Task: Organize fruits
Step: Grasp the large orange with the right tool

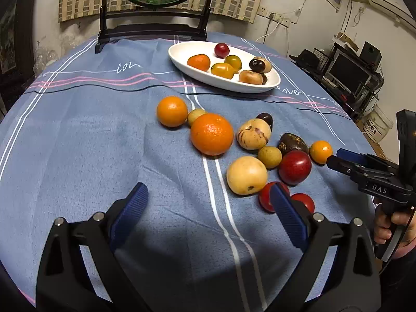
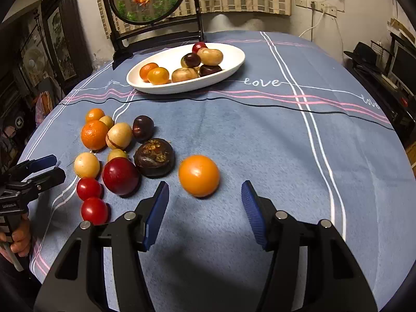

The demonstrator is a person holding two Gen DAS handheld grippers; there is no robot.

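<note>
Hovering just short of the small orange fruit [image 2: 199,175], the right gripper [image 2: 205,215] stood wide open with nothing between its ribbed blue pads [image 2: 157,214]. That fruit lay alone on the blue tablecloth [image 2: 260,143], just beside the loose cluster toward the table's left edge, where the dark mangosteen [image 2: 154,157] and the red plum [image 2: 120,176] sat. It looked smooth, round and light, likely to roll, so a hold across its widest middle seemed best, with gentle pressure. The left gripper [image 1: 208,208] was also spread open and empty, near the pale round fruit [image 1: 246,175]. Toward the far edge, the white oval dish [image 2: 231,62] held several fruits.
</note>
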